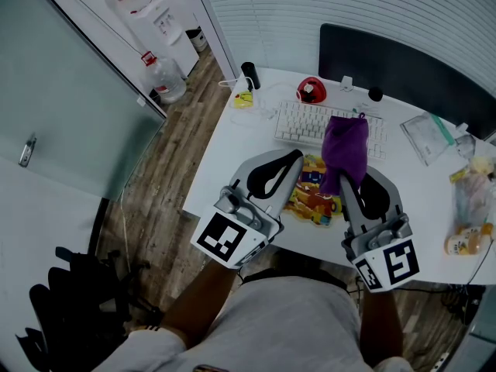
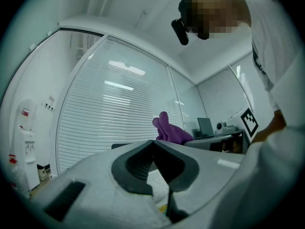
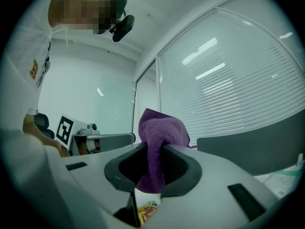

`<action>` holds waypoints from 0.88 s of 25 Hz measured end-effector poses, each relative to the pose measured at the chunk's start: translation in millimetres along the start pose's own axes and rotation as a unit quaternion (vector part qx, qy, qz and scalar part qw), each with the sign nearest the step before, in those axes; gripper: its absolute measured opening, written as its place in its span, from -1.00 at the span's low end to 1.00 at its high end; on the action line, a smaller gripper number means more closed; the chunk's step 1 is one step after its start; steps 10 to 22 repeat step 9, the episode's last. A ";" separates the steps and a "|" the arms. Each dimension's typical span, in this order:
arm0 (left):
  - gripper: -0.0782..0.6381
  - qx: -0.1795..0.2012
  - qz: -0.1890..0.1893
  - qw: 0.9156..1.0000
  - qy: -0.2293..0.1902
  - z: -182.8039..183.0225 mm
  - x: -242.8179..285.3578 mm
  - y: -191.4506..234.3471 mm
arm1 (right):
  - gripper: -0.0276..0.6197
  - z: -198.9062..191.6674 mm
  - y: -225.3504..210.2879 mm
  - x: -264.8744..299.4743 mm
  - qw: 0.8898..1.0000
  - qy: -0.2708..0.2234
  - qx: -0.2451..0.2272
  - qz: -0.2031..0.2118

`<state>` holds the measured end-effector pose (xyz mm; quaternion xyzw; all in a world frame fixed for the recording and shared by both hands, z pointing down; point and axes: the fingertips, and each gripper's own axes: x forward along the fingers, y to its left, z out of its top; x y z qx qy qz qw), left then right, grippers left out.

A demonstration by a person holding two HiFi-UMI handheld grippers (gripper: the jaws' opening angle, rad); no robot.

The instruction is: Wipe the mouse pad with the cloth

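Above worktop: right gripper fingers clamp cloth, left gripper fingers pressed together, empty; probably best to lower cloth flat onto pad, then even strokes.

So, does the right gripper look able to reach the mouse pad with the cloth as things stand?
Probably yes. The right gripper, jaws shut on the purple cloth, hangs just beside the colourful mouse pad, and nothing shows between them.
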<state>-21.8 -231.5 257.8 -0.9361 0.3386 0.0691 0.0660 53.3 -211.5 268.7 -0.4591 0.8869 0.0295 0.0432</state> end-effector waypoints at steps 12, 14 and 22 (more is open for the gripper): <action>-0.74 -0.001 -0.002 1.000 0.001 -0.1 -0.1 -2.3 | -0.70 -1.2 0.7 -2.6 1.000 0.003 0.001 0.000; -0.74 -0.001 -0.002 1.000 0.001 -0.1 -0.1 -2.3 | -0.70 -1.2 0.7 -2.6 1.000 0.003 0.001 0.000; -0.74 -0.001 -0.002 1.000 0.001 -0.1 -0.1 -2.3 | -0.70 -1.2 0.7 -2.6 1.000 0.003 0.001 0.000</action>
